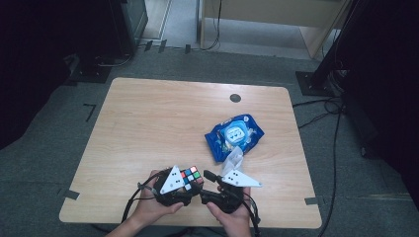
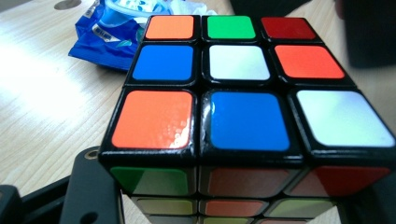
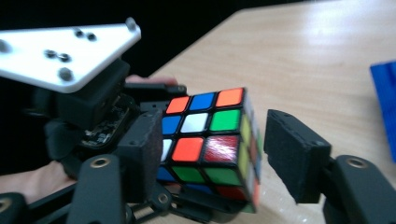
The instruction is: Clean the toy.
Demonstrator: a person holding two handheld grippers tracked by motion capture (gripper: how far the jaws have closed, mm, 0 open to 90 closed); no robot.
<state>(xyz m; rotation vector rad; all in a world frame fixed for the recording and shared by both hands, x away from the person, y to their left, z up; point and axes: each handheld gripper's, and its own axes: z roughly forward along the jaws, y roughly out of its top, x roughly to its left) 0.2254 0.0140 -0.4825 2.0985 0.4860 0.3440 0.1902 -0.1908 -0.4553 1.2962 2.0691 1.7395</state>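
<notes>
Cube (image 3: 210, 140) was seen clamped by left gripper (image 1: 190, 186), while right gripper (image 3: 210, 154) stood open around it, pads clear.

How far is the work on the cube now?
Done: the left hand-held gripper has the cube clamped above the table. In hand: the right hand-held gripper has its jaws apart around the cube, a gap showing. Left: the colours remain mixed.

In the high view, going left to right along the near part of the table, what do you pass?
Left gripper → puzzle cube → right gripper → white wipe sticking up beside the blue wipes pack, which lies farther back on the table.
</notes>
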